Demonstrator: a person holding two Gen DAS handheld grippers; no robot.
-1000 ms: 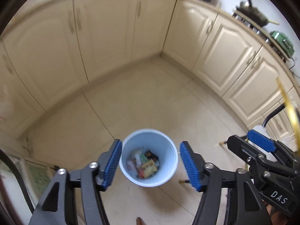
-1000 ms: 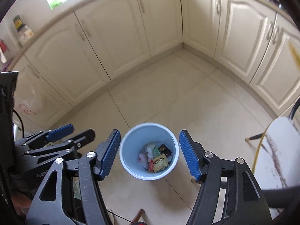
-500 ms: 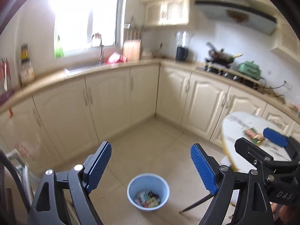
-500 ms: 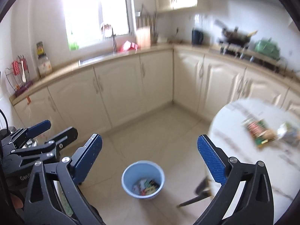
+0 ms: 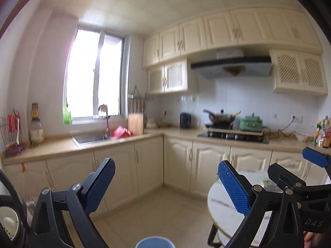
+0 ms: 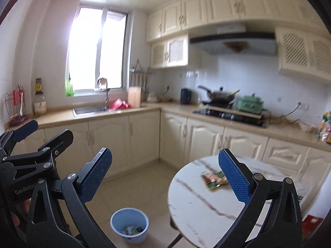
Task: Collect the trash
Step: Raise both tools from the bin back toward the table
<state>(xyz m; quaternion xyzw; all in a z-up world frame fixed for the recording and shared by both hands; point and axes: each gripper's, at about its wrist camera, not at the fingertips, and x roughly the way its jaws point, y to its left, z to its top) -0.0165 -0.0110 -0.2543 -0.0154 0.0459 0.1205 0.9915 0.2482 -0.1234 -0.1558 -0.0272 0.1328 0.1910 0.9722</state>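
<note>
Wrappers (image 6: 213, 179) on the table (image 6: 196, 202) look light, crinkly; I'd pinch one edge. Left gripper (image 5: 165, 188) just spread wide, empty; right gripper (image 6: 165, 177) gapes, empty.

Marbled round table (image 6: 198, 204) carries a wrapper (image 6: 213, 179).

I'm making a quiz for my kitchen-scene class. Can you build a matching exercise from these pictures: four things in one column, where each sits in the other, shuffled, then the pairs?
Things:
1. blue bin
2. snack wrapper
3. wok
4. red item

Places:
A. on the stove
B. on the floor beside the round table
C. by the sink, under the window
D. on the round marble table

Pairs: 1-B, 2-D, 3-A, 4-C
</note>
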